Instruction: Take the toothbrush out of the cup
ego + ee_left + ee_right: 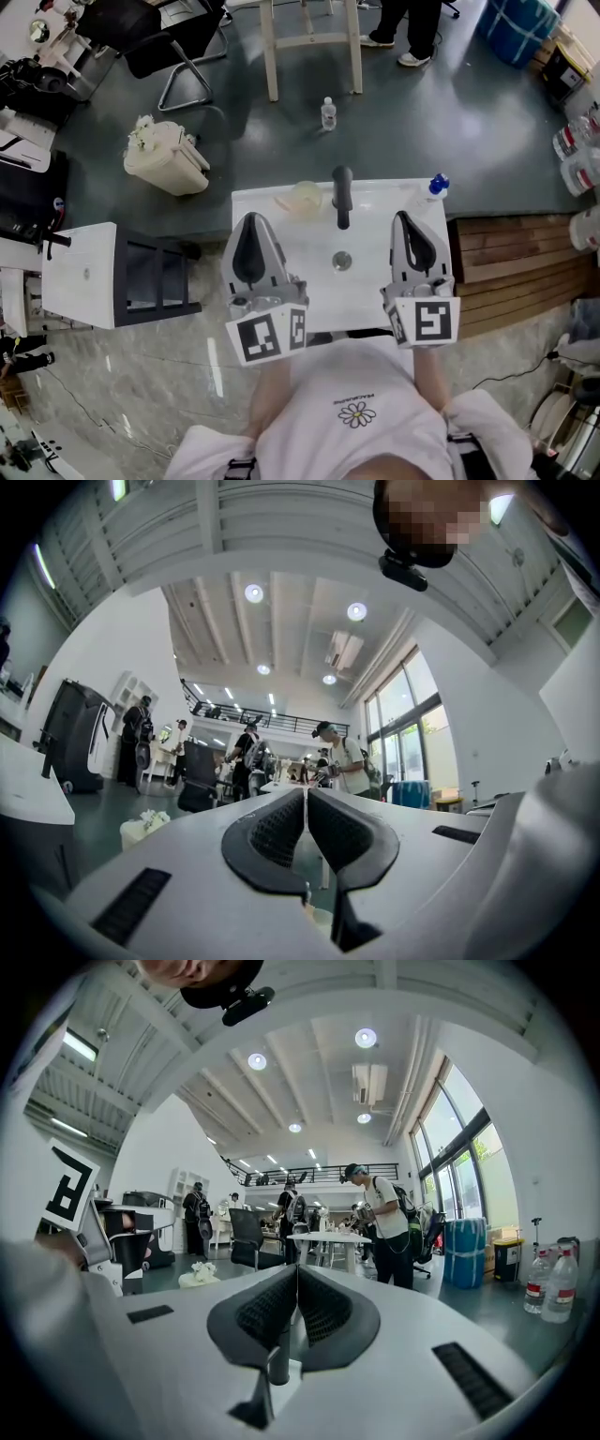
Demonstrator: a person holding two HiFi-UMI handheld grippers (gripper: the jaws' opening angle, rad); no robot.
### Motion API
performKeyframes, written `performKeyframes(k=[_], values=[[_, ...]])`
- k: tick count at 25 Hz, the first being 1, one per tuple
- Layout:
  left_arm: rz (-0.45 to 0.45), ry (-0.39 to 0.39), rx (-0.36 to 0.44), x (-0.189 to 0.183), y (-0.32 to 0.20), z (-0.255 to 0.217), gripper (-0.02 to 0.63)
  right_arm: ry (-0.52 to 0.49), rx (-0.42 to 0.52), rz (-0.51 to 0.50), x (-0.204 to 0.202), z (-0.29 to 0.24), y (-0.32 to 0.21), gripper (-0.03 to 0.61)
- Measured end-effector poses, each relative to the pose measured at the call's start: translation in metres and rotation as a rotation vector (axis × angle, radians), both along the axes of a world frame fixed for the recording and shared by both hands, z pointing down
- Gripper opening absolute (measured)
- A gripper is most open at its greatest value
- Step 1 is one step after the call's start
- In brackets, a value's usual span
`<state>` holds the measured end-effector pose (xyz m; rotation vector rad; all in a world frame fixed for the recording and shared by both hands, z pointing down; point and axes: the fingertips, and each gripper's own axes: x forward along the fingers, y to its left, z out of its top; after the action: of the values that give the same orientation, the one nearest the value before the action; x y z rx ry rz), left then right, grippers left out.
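Head view: left gripper (251,225) and right gripper (407,223), both with jaws together and empty, flank the near side of the faucet (342,199), and the cup (305,197) sits just left of the faucet, its toothbrush too faint to make out, so this looks like the approach, and next one gripper must open and reach for the cup.

open lab hall — sink stand (246,202), office chair (178,37), mezzanine (309,1177)

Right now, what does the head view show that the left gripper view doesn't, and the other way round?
Only the head view: the drain, the blue-capped bottle and the right gripper. Only the left gripper view: ceiling lights and windows. Both: the left gripper, its jaws shut on nothing, and the bin on the floor.
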<state>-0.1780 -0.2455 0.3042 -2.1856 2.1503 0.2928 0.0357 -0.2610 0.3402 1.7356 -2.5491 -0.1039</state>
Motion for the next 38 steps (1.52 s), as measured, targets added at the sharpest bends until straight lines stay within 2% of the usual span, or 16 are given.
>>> performKeyframes(k=[4,5,6,11,15,27,32,38], values=[[0.003,0.036,-0.023,0.002,-0.009,0.007,0.025,-0.001,-0.002,0.008,0.004,0.002,-0.003,0.012],[0.007,0.059,-0.04,0.002,-0.013,0.013,0.054,-0.001,-0.003,0.009,0.004,0.002,-0.003,0.012],[0.013,0.087,-0.062,0.002,-0.017,0.021,0.087,-0.001,-0.004,0.01,0.005,0.003,-0.004,0.012],[0.02,0.212,-0.212,0.006,-0.043,0.081,0.161,-0.001,-0.01,0.021,0.008,0.004,-0.006,0.012],[0.008,0.202,-0.306,0.011,-0.058,0.123,0.195,0.003,-0.021,0.039,0.015,0.007,-0.005,0.012],[-0.007,0.249,-0.484,0.026,-0.092,0.198,0.189,0.023,-0.047,0.072,0.031,0.016,-0.003,0.012],[-0.023,0.233,-0.529,0.027,-0.097,0.211,0.137,0.025,-0.072,0.082,0.036,0.019,-0.001,0.012],[-0.037,0.242,-0.515,0.025,-0.095,0.202,0.058,0.017,-0.06,0.071,0.037,0.019,0.0,0.012]])
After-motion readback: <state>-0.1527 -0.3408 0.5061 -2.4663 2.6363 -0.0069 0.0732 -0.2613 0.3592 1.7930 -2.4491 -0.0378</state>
